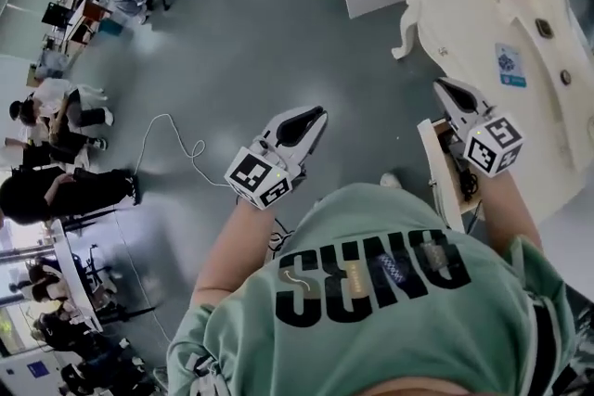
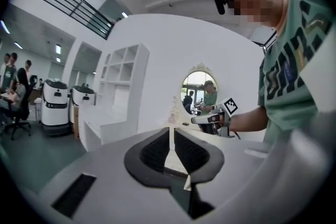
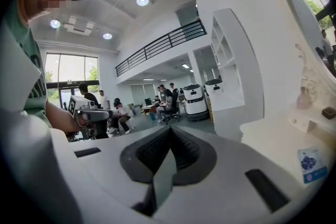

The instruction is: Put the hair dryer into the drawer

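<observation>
Both grippers hang in the air away from the white dressing table: the left gripper has its jaws drawn together on nothing, and the right gripper likewise. The hair dryer cannot be made out in any view. A drawer seems to stand pulled out under the right gripper, with something dark inside, so the dryer may already be stowed. The green shirt reads roughly "SENG"; the table's blue label is illegible

dressing table: right | cable: on floor, left
</observation>
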`<state>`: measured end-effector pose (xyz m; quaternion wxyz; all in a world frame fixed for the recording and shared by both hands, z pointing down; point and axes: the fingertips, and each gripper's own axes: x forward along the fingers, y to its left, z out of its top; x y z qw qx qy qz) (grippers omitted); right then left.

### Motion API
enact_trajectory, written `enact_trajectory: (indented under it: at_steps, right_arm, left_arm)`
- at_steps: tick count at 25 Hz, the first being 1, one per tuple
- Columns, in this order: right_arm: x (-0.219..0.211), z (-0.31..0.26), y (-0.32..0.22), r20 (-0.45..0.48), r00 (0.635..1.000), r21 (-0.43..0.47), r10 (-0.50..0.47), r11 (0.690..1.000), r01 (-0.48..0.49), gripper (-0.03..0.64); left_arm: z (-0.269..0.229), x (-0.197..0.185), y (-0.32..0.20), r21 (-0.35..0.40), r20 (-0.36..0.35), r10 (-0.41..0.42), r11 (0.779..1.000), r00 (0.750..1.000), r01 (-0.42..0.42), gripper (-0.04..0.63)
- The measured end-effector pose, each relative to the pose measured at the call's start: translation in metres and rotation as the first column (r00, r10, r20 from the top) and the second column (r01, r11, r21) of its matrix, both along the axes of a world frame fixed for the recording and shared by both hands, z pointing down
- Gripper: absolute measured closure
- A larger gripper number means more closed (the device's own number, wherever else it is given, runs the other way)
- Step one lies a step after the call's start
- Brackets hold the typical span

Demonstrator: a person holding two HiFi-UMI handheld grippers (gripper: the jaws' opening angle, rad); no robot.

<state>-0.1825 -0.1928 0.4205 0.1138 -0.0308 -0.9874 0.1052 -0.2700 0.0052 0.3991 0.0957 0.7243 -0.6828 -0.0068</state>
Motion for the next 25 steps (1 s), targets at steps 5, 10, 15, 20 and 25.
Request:
enact_trajectory:
  at_steps: [5, 10, 15, 20, 25]
  right_arm:
    - [-0.062, -0.024, 0.083, 0.004, 0.989, 0.041, -0.151, 0.988, 0.151, 0.623]
    - [-0.098, -0.029, 0.154, -0.009, 0.972, 0.032, -0.233, 0.972, 0.233, 0.623]
    - [-0.115, -0.032, 0.184, -0.022, 0.957, 0.036, -0.290, 0.956, 0.291, 0.623]
    - [-0.115, -0.035, 0.190, -0.026, 0.956, 0.023, -0.292, 0.956, 0.293, 0.623]
    - [-0.111, -0.035, 0.186, -0.028, 0.959, 0.030, -0.280, 0.959, 0.281, 0.623]
  left_arm:
    - [-0.026, -0.041, 0.111, 0.069, -0.059, -0.217, 0.973, 0.974, 0.221, 0.584]
    - [-0.036, -0.055, 0.193, 0.096, -0.102, -0.323, 0.938, 0.941, 0.333, 0.586]
    - [-0.041, -0.060, 0.227, 0.137, -0.143, -0.391, 0.902, 0.909, 0.409, 0.586]
    - [-0.044, -0.062, 0.228, 0.143, -0.157, -0.387, 0.901, 0.909, 0.409, 0.586]
    - [-0.046, -0.060, 0.218, 0.143, -0.152, -0.364, 0.912, 0.919, 0.385, 0.586]
